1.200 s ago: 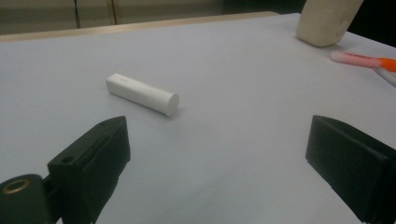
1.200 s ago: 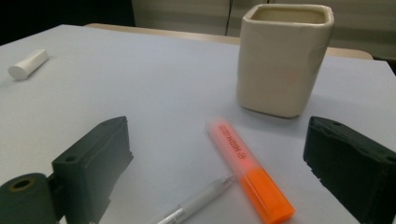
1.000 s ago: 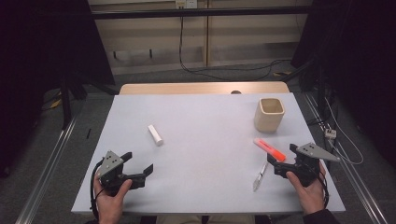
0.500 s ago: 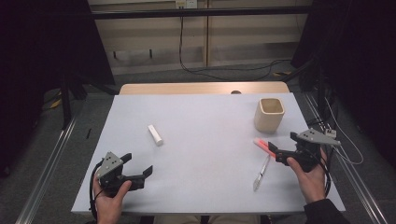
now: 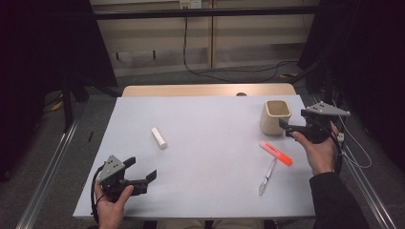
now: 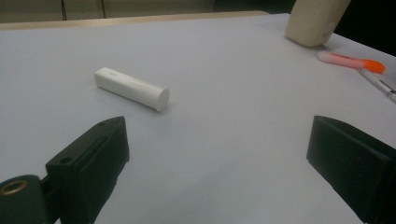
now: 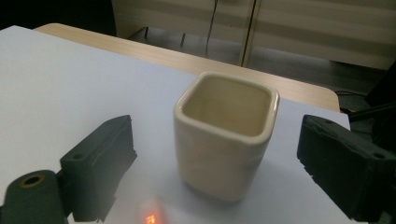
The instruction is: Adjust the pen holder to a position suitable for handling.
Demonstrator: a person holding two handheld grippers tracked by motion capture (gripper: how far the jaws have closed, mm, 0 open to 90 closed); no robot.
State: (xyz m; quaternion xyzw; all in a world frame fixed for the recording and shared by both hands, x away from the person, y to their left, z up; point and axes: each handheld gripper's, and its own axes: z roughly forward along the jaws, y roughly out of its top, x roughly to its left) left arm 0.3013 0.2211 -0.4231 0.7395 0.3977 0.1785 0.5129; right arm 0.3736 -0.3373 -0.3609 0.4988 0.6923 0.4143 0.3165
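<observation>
A cream square cup (image 5: 276, 116) stands upright and empty at the table's back right. My right gripper (image 5: 285, 128) is open just right of it, pointed at it. In the right gripper view the cup (image 7: 224, 135) stands ahead of my right gripper (image 7: 215, 126), between its jaw lines but apart from both jaws. An orange highlighter (image 5: 276, 153) and a silver pen (image 5: 267, 176) lie in front of the cup. A white cylinder (image 5: 159, 138) lies left of centre. My left gripper (image 5: 142, 168) rests open at the front left, its jaws (image 6: 219, 154) wide with the cylinder (image 6: 132, 88) beyond them.
The white table (image 5: 210, 119) ends in a wooden strip (image 5: 205, 89) at the back. Cables trail on the floor behind. In the left gripper view the cup (image 6: 316, 21), highlighter (image 6: 350, 62) and pen (image 6: 380, 84) sit far off to the right.
My right gripper has moved away from the pen and highlighter, back and up toward the cup. The left gripper has stayed in place.
</observation>
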